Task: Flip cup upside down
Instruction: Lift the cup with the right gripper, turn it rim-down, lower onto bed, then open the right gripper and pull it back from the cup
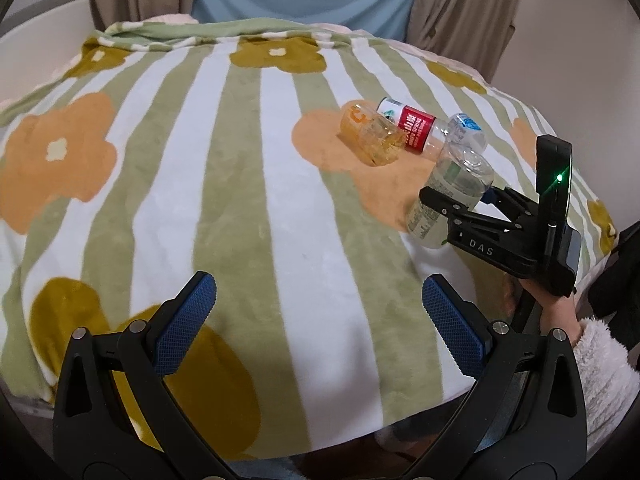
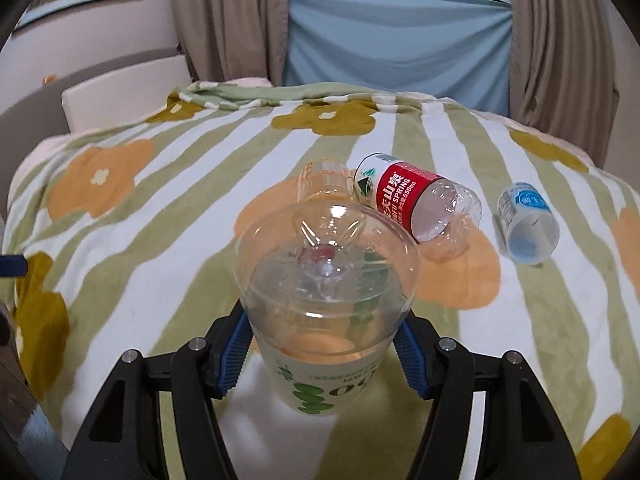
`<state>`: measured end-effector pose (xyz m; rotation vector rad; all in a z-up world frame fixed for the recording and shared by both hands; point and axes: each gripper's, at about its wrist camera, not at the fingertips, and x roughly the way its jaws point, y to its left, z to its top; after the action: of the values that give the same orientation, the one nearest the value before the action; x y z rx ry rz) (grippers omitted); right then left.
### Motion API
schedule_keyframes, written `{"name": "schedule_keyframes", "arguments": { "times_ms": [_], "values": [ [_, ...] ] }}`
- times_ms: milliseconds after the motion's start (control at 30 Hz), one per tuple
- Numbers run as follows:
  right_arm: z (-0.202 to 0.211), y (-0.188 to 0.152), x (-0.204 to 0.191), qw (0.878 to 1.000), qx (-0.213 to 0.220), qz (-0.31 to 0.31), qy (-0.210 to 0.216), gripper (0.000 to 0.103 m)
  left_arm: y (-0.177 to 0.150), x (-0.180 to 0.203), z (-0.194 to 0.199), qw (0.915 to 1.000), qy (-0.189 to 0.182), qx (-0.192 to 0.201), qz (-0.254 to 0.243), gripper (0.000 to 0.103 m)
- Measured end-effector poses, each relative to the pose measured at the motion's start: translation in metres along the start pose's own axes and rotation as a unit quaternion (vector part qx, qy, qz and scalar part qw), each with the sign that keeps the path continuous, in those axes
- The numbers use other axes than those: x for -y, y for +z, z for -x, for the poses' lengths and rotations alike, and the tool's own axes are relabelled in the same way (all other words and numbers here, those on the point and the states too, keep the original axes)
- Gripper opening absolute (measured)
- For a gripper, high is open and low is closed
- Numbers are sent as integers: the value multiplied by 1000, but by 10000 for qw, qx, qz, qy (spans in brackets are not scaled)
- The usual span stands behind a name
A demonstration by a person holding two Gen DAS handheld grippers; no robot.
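A clear plastic cup with a dome lid and green print [image 2: 326,300] is held between the blue pads of my right gripper [image 2: 322,354], which is shut on it. In the left wrist view the cup [image 1: 448,196] is tilted, lid end up, just above the blanket, with the right gripper [image 1: 452,208] clamped round its middle. My left gripper [image 1: 316,320] is open and empty, low over the near part of the blanket, well to the left of the cup.
A flowered, striped blanket [image 1: 224,152] covers the surface. On it lie a red-labelled water bottle [image 2: 416,204], a small clear orange-printed cup [image 1: 370,134] and a small blue-labelled container [image 2: 526,224]. Curtains hang behind.
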<state>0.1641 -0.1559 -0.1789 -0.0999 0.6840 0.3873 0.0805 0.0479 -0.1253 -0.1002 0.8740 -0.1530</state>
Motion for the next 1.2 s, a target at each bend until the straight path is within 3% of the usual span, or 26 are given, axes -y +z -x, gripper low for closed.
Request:
{"name": "schedule_keyframes", "arguments": {
  "times_ms": [67,167,200,367,467,600,667,800,967,1067,1200],
  "values": [
    [0,0,-1,9999,29,-25,-93,63,0,-2,2,10000,30,2,4,103],
    [0,-1,-1,9999,-11,-100,-15,99,2,-3,4,10000,19,20,92,103],
    [2,-1,-2,10000,12,-88,-37,102,2,-3,5,9999,0,35,113,103],
    [11,0,-5,9999,32,-63,-103,102,4,6,13,9998,23,188,46,103],
    [24,-1,2,9996,2,-281,66,102,4,11,18,9995,103,309,-6,103],
    [67,2,9,9986,274,-344,-283,102,14,20,36,9967,131,797,-102,103],
    [99,13,9,9967,607,-262,-463,102,30,28,49,9926,242,1158,-258,103],
    [167,41,3,9879,1361,-279,-686,102,58,47,92,9757,411,2107,-431,103],
    [220,52,-7,9739,1876,-183,-1263,102,42,59,128,9530,649,2941,-340,103],
    [229,43,-11,9691,2019,-168,-1406,102,24,63,134,9462,634,3158,-312,103],
    [233,31,-15,9686,2095,-205,-1323,102,17,70,133,9472,688,3096,-478,103]
  ]
}}
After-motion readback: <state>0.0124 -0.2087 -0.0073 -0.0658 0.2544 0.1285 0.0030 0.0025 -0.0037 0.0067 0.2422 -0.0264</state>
